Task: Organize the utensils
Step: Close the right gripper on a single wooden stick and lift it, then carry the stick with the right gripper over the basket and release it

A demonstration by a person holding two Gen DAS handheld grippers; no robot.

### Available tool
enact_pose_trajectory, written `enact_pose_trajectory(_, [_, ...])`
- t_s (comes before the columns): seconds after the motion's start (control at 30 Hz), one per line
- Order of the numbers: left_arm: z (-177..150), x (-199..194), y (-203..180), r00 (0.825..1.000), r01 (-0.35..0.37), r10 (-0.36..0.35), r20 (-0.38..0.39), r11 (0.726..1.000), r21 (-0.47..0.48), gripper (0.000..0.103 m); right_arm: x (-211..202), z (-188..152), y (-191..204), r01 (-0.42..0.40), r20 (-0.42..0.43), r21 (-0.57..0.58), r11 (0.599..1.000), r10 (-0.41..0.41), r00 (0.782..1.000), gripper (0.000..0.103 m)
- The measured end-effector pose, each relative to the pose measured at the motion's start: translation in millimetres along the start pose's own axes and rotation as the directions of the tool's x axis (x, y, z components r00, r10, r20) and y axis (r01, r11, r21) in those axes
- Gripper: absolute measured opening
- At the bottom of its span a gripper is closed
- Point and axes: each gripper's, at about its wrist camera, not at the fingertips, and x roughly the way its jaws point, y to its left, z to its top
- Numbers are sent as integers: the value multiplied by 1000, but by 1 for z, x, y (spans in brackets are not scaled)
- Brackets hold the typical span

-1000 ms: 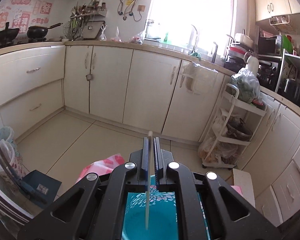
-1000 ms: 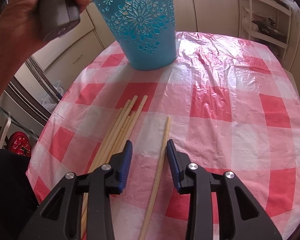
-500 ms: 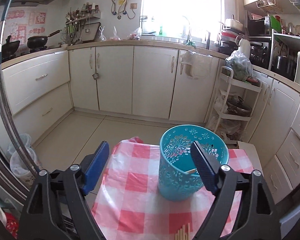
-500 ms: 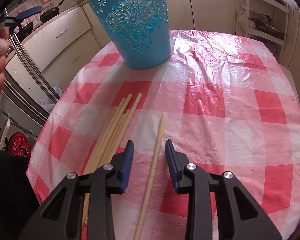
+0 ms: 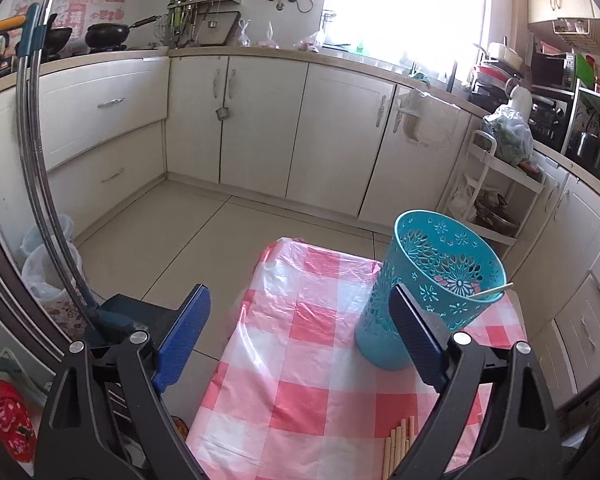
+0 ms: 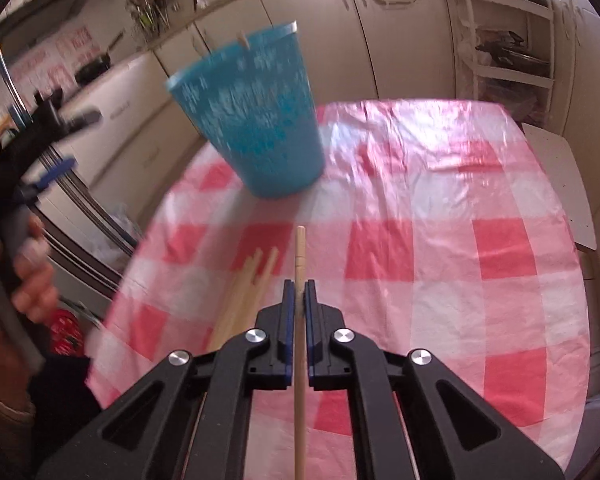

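Note:
A teal cut-out holder (image 5: 432, 292) stands on the red-and-white checked tablecloth (image 5: 300, 364), with one chopstick (image 5: 496, 290) leaning against its rim. My left gripper (image 5: 300, 336) hangs over the table's left edge, its jaws still opening and nothing between them. In the right wrist view the holder (image 6: 256, 120) sits at the far left of the table. My right gripper (image 6: 299, 292) is shut on a single wooden chopstick (image 6: 299, 256), lifted off the cloth. Several loose chopsticks (image 6: 244, 292) lie just left of it, their ends also showing as chopstick tips (image 5: 398, 444).
A hand (image 6: 28, 280) holds the left gripper's handle at the left edge. Cream cabinets (image 5: 260, 120) ring the room. A white trolley rack (image 5: 496, 200) stands beyond the table. A blue dustpan (image 5: 136, 312) and bagged bins (image 5: 44, 264) sit on the floor left.
The left gripper let its chopstick drop into the holder, opened wide and drew back to the left. The right gripper closed on the lone chopstick and raised it off the cloth.

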Motion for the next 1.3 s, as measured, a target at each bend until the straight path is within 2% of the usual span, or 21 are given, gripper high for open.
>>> enact_pose_trajectory(0.1, [3,-2,5,1000,-5,5,5,999,-36,89,-37,41,11,-110,157,4,994,108,982,5])
enact_pose_trajectory(0.23, [4,0,11,1000,-15,15,-4,997,-75,89,-62,106,37,-176,339,-39,984,179,924,6])
enact_pose_trajectory(0.3, [4,1,12,1000,-22,22,-4,996,-83,89,-60,138,49,-179,414,-44,983,181,892,6])
enact_pose_trajectory(0.37, [4,1,12,1000,-24,24,-1,996,-84,89,-51,165,60,-149,483,-44,988,152,862,6])
enact_pose_trajectory(0.53, [4,2,9,999,-39,40,12,997,-70,92,-11,205,72,-63,583,5,998,49,811,6])
enact_pose_trajectory(0.67, [4,9,10,1000,-24,24,-12,997,-78,92,18,209,68,-9,569,31,999,-10,822,6])
enact_pose_trajectory(0.8, [6,10,13,1000,-13,11,-15,995,-95,92,39,201,57,32,524,39,999,-48,850,6])
enact_pose_trajectory(0.93, [5,10,13,1000,-5,3,-21,995,-99,93,41,191,54,46,481,8,999,-45,876,7])
enact_pose_trajectory(1.0, [4,10,12,1000,-8,6,-19,996,-94,93,34,184,55,55,468,-21,998,-39,883,16])
enact_pose_trajectory(1.07, [3,10,11,1000,-14,12,-18,996,-88,93,17,176,58,65,481,-46,997,-35,876,25])
enact_pose_trajectory(1.23, [0,11,9,999,-37,36,-17,997,-70,93,-43,142,60,65,523,-83,994,-12,852,31])
enact_pose_trajectory(1.3, [-1,11,9,999,-47,46,-17,997,-65,93,-63,117,58,69,503,-78,995,-20,864,31])
